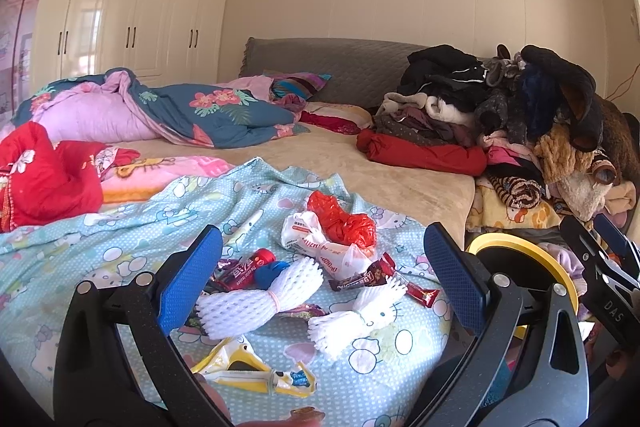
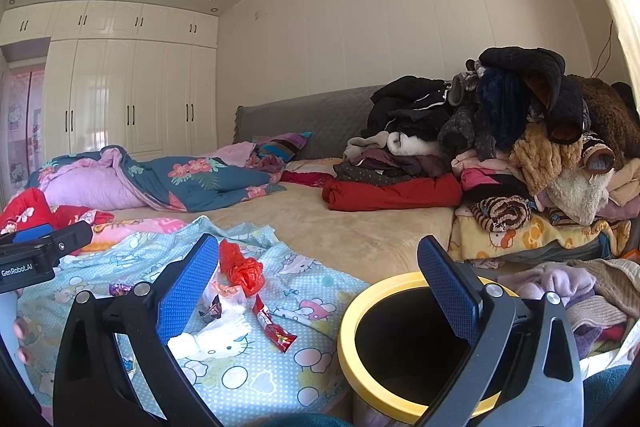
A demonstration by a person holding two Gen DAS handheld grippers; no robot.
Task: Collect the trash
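Spread wide and empty, my left claw [image 1: 320, 287] frames the white foam fruit net [image 1: 256, 301] on the bedsheet [image 1: 100, 243]; I'd pinch its banded waist, then carry it right to the yellow-rimmed bin [image 2: 360, 311] under my equally spread right claw [image 2: 320, 291].

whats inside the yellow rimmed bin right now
The bin shows only a dark interior with nothing visible in it; its bottom is hidden in shadow and partly behind the right gripper.

left gripper [image 1: 322, 279] spread wide, empty; right gripper [image 2: 318, 289] likewise agape, side by side

Clothes pile [image 1: 500, 115], quilt [image 1: 172, 107], wardrobe [image 1: 132, 23]
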